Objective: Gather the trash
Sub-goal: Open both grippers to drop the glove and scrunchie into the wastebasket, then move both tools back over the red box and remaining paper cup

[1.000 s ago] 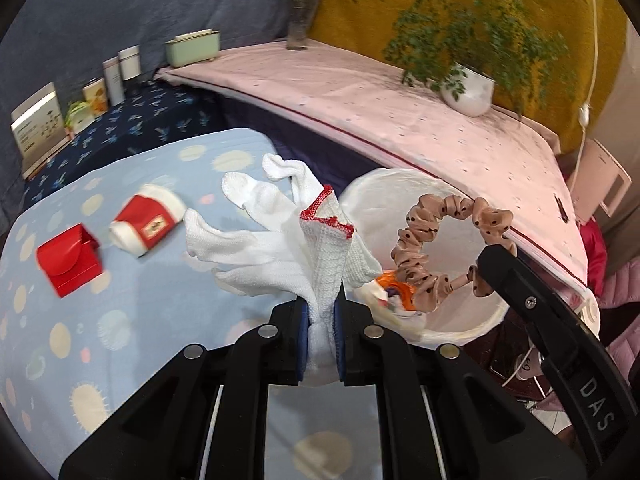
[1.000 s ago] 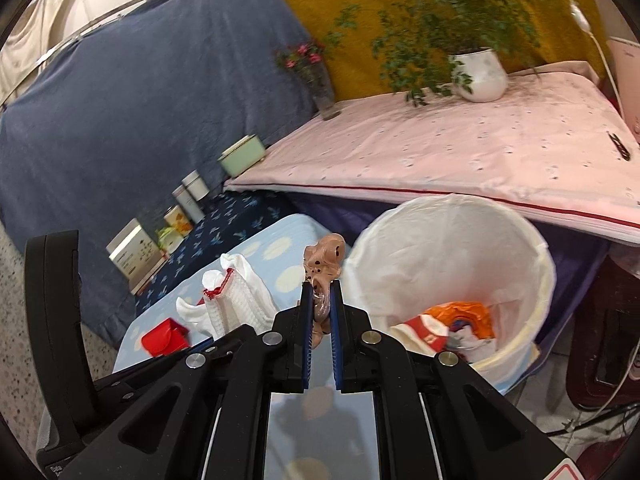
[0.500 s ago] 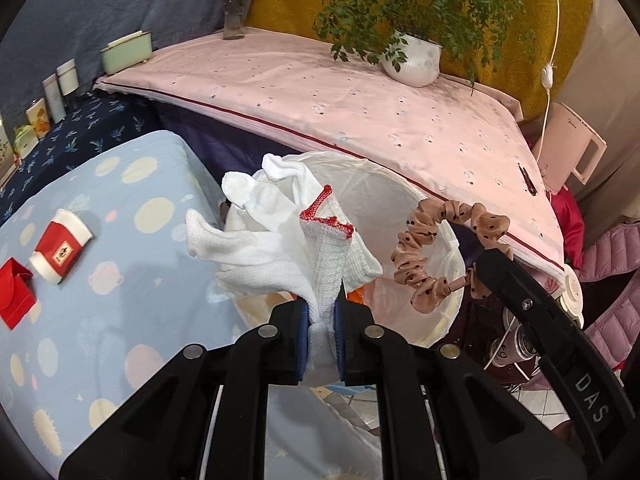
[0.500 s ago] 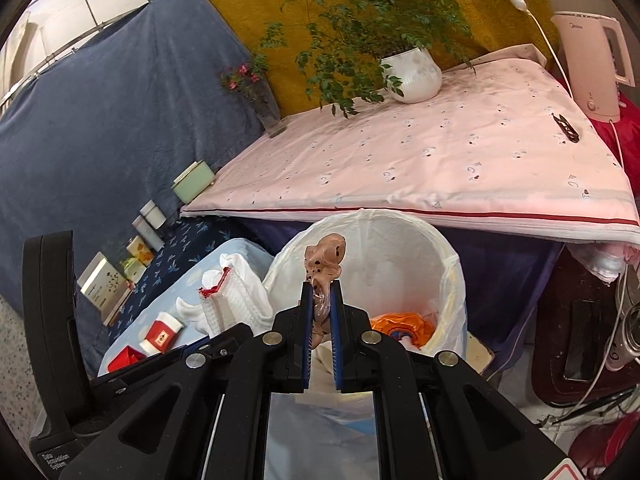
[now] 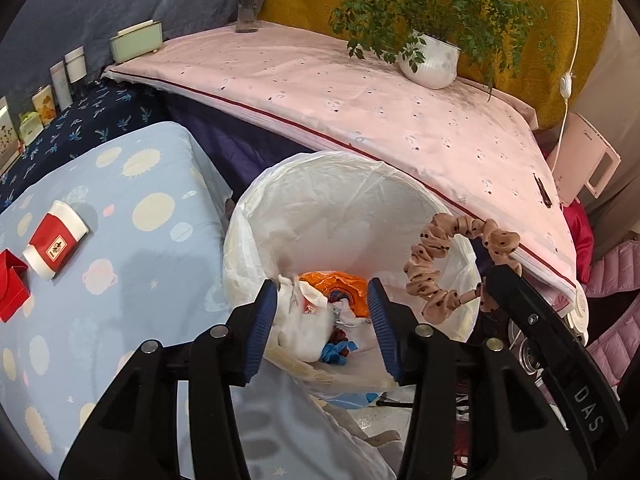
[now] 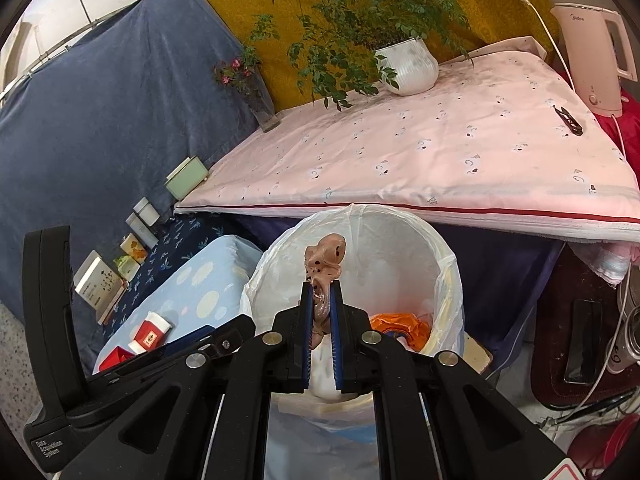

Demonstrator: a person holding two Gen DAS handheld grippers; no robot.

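A white-lined bin [image 5: 352, 184] stands beside the blue spotted table. My left gripper [image 5: 322, 304] hangs over its mouth with jaws opening and nothing pinched between them; the white glove [image 5: 308, 328] lies in the bin beside an orange wrapper [image 5: 340, 284]. My right gripper [image 6: 323, 312] is shut on a tan dotted scrunchie [image 6: 326, 260] over the same bin [image 6: 448, 280]. In the left wrist view the scrunchie [image 5: 440, 260] hangs at the bin's right rim. A red-and-white cup [image 5: 56, 240] and a red box [image 5: 10, 288] lie on the table.
A pink-covered bed [image 5: 380, 120] with a potted plant [image 5: 434, 62] runs behind the bin. Small boxes and jars [image 5: 60, 80] line the dark blue cloth at left. A pink kettle [image 6: 592, 56] and cables sit at right.
My left gripper let go of the white glove, which dropped into the bin. Both grippers came over the bin's mouth. The right one still holds the scrunchie.
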